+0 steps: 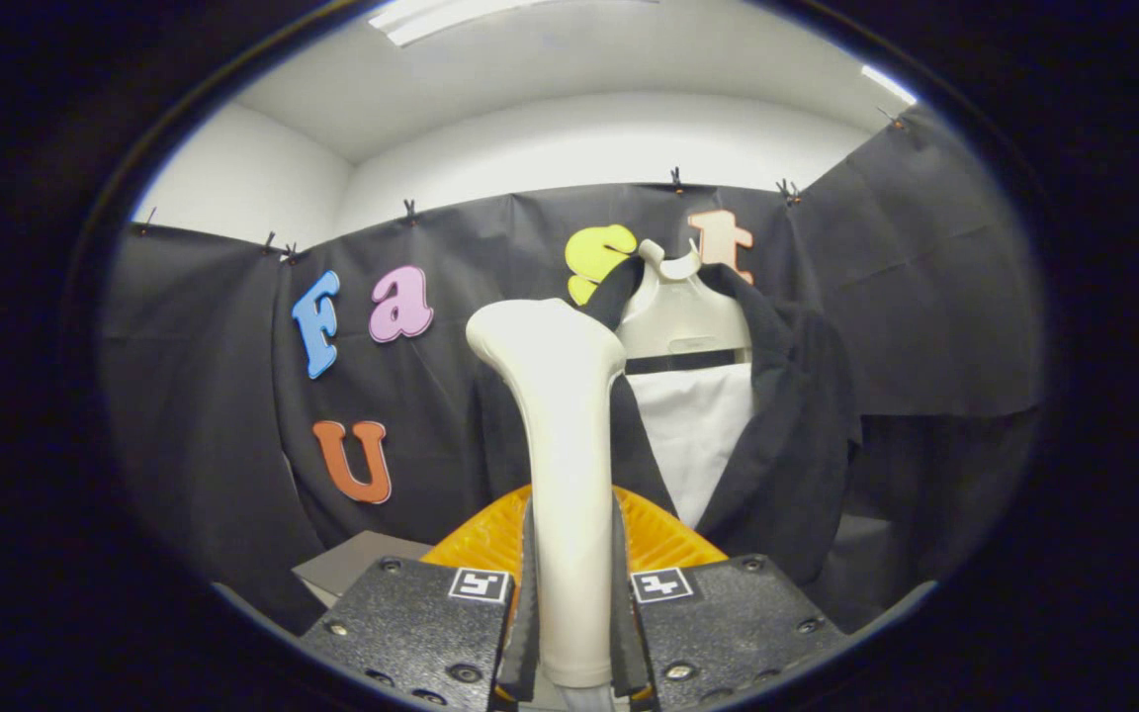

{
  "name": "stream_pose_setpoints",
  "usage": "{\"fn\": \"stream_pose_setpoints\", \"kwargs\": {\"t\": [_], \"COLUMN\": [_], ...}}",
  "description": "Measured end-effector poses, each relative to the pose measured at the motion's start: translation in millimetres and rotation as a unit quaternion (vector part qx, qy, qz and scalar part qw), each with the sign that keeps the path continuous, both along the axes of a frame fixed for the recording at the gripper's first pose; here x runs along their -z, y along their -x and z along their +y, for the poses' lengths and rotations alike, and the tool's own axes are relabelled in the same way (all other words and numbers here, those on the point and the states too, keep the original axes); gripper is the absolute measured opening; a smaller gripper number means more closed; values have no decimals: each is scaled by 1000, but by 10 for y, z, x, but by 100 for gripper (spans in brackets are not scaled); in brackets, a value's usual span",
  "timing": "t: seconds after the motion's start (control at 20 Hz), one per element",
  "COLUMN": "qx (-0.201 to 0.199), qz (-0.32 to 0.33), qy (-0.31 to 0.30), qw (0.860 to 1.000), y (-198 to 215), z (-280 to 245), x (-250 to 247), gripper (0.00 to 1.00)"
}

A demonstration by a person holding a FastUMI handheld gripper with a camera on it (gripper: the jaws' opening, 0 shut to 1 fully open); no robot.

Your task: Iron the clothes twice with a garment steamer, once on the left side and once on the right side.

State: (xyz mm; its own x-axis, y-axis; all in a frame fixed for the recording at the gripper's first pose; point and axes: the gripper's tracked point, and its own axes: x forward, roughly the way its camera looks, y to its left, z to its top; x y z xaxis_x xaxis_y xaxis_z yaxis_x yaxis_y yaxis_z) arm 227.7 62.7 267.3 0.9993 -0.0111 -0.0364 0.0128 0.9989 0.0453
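Observation:
A cream-white garment steamer [562, 435] stands upright between my fingers, its handle clamped at the bottom and its head pointing up and left. My gripper [572, 633] is shut on that handle, both pads pressing its sides. Beyond the steamer, slightly to its right, a black jacket [787, 435] over a white inner panel [693, 435] hangs on a white hanger [678, 307] against the booth wall. The steamer head covers the jacket's left lapel edge.
An orange ribbed object [658, 534] lies low just behind the steamer handle. A grey flat box corner [357, 564] sits to the left of my fingers. Black cloth walls close in the booth all round, with white wall and ceiling above.

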Motion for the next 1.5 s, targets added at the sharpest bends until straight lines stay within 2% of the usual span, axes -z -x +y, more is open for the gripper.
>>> {"fn": "stream_pose_setpoints", "kwargs": {"t": [0.35, 0.75, 1.15, 1.5], "qx": [8, 16, 31, 52], "qz": [15, 33, 85, 116], "qy": [10, 7, 15, 12], "qw": [1000, 999, 996, 992], "y": [145, 512, 942, 1082], "z": [-240, -329, -308, -395], "x": [370, 874, 1739, 2300], "gripper": [32, 32, 32, 32]}}
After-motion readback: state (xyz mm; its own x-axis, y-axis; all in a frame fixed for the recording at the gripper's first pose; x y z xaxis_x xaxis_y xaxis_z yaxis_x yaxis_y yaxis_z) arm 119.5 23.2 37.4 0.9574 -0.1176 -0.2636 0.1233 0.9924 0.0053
